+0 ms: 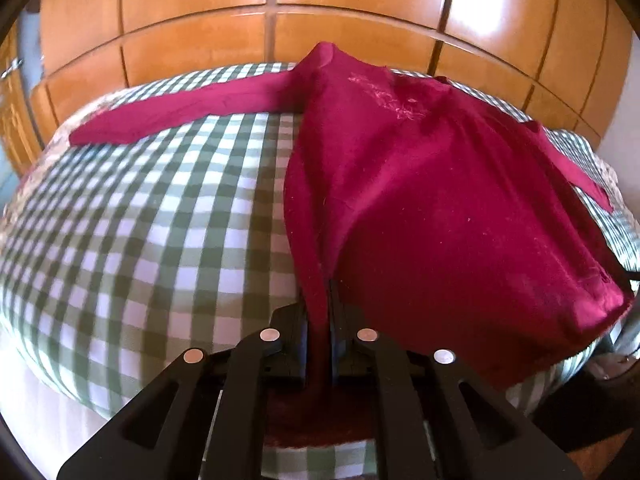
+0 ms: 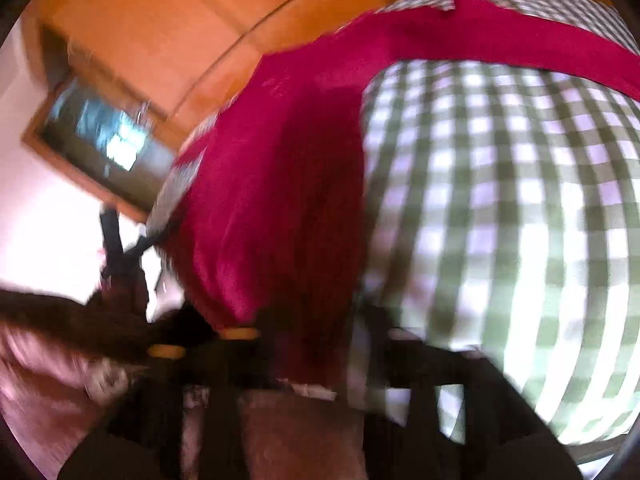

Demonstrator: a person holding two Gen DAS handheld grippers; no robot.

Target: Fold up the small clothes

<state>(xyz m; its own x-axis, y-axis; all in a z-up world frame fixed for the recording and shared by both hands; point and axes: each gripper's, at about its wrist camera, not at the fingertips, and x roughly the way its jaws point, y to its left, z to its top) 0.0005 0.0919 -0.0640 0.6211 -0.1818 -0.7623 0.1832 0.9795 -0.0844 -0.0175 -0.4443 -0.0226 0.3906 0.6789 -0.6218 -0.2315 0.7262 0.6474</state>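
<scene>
A dark red long-sleeved shirt [image 1: 420,184] lies on the green-and-white checked bedcover [image 1: 160,208]. One sleeve [image 1: 180,108] stretches out to the left and the other runs down the right side. My left gripper [image 1: 320,320] is shut on a bunched edge of the shirt's hem, and the cloth runs up from between its fingers. The right wrist view is blurred. In it the shirt [image 2: 280,168] hangs in folds down to my right gripper [image 2: 310,332], whose fingers stand well apart, open, with the cloth lying loosely between them.
Orange wooden wardrobe panels [image 1: 280,28] rise right behind the bed. A wood-framed glass panel [image 2: 100,140] sits on the pale wall at the left of the right wrist view. The bed's near edge shows white sheet [image 1: 48,408] at the lower left.
</scene>
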